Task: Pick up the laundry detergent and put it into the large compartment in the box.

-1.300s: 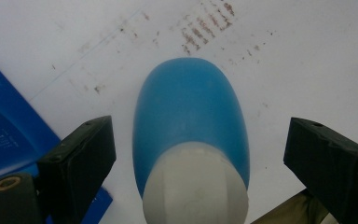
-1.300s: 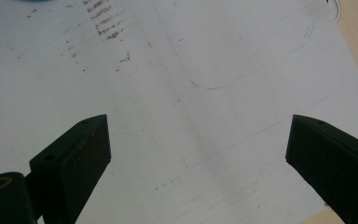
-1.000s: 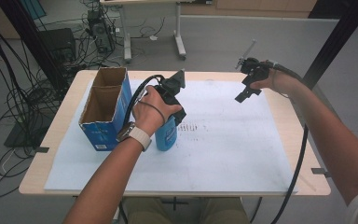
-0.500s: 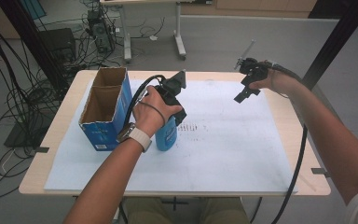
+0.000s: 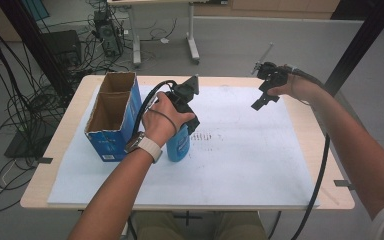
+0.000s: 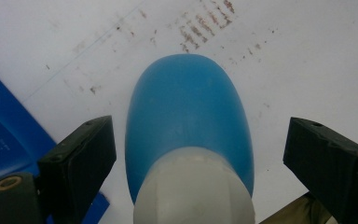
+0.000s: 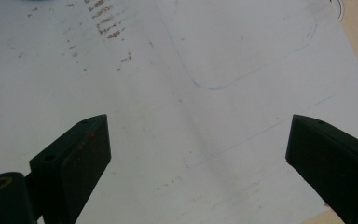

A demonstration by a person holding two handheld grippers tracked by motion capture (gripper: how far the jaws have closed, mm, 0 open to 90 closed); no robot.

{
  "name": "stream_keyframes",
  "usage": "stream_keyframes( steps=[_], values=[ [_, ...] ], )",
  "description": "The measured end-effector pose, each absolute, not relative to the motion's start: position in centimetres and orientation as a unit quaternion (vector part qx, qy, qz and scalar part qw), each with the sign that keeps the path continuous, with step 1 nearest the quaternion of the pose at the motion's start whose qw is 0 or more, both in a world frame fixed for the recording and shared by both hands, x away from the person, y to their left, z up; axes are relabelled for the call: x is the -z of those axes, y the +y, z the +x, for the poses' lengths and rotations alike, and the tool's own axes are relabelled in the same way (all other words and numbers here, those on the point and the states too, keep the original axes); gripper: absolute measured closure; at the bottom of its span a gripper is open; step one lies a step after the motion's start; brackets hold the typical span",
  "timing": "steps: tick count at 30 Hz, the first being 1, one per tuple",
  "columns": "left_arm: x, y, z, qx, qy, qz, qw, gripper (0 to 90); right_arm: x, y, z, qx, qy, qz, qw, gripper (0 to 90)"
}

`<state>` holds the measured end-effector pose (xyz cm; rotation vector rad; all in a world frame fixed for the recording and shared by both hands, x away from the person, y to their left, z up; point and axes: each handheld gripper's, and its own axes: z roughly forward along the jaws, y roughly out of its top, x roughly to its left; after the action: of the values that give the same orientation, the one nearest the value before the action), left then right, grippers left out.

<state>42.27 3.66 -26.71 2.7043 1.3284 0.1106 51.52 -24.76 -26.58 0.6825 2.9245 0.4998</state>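
Observation:
A blue bottle (image 5: 179, 145) with a white cap (image 6: 193, 193) stands upright on the white paper sheet (image 5: 240, 160). My left gripper (image 5: 187, 107) hangs right over it and looks down its neck. In the left gripper view the left gripper (image 6: 200, 135) is open. Its two black jaws stand wide on either side of the blue bottle (image 6: 189, 121), with a gap on each side. My right gripper (image 5: 262, 100) is held in the air over the far right of the sheet. In its own view the right gripper (image 7: 198, 135) is open with nothing between its jaws.
An open-topped blue cardboard box (image 5: 111, 120) with two compartments stands just left of the bottle, close to my left hand. The paper carries brown smudges (image 5: 207, 136) and a faint pen outline (image 7: 251, 70). Cables and desk legs lie on the floor behind the table (image 5: 325, 150).

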Motion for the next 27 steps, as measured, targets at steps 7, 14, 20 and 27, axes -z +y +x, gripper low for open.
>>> stream_keyframes(
  steps=[7, 14, 20, 27],
  values=[
    [26.74, 3.58, 42.27, -0.037, 0.438, 0.896, 0.061, 9.6, 26.59, -24.78, 51.51, -0.163, 0.960, 0.224, 0.049, 6.5],
    [26.74, 3.64, 42.27, -0.037, 0.437, 0.896, 0.062, 9.6, 26.59, -24.72, 51.52, -0.162, 0.960, 0.223, 0.049, 6.5],
    [26.74, 3.64, 42.28, -0.037, 0.437, 0.897, 0.062, 9.6, 26.58, -24.73, 51.52, -0.163, 0.960, 0.224, 0.048, 6.5],
    [26.73, 3.59, 42.27, -0.037, 0.436, 0.897, 0.062, 9.5, 26.60, -24.68, 51.51, -0.163, 0.960, 0.222, 0.049, 6.5]
  ],
)
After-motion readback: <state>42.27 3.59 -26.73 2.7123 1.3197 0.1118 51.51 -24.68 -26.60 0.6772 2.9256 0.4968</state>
